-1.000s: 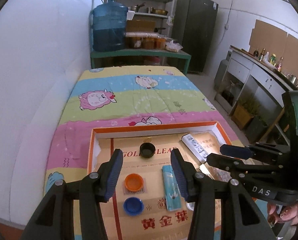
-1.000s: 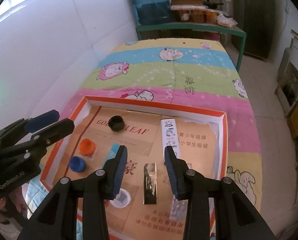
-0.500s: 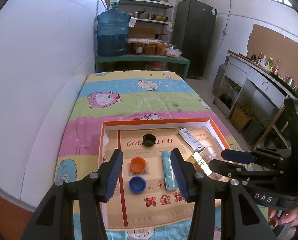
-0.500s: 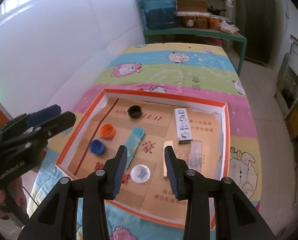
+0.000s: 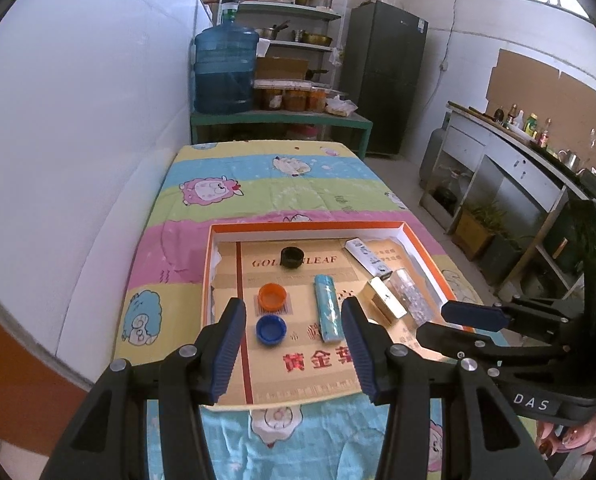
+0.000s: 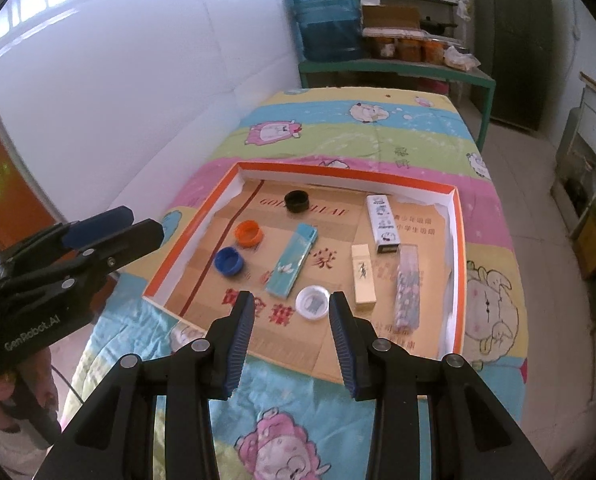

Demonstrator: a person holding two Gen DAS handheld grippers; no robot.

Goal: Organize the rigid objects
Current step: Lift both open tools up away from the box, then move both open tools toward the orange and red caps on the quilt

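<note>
Inside the shallow orange-rimmed box (image 6: 460, 240) on the bed (image 6: 378, 128), caps cluster toward nine o'clock: black cap (image 6: 297, 201), orange cap (image 6: 249, 233), blue cap (image 6: 229, 260). The small packets, among them the teal packet (image 6: 292, 266) and white packet (image 6: 382, 218), lie toward three o'clock. Sorting looks largely done, judging by this grouping, though the white lid (image 6: 313, 303) sits apart; the left hand-held gripper (image 5: 292, 354) and right hand-held gripper (image 6: 292, 338) hover released, grasping nothing.

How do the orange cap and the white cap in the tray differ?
The orange cap is opaque and sits near the tray's left side, just beyond the blue cap. The white cap is pale, looks slightly wider, and lies alone near the front edge. Both are round, lying flat with the open side up.
</note>
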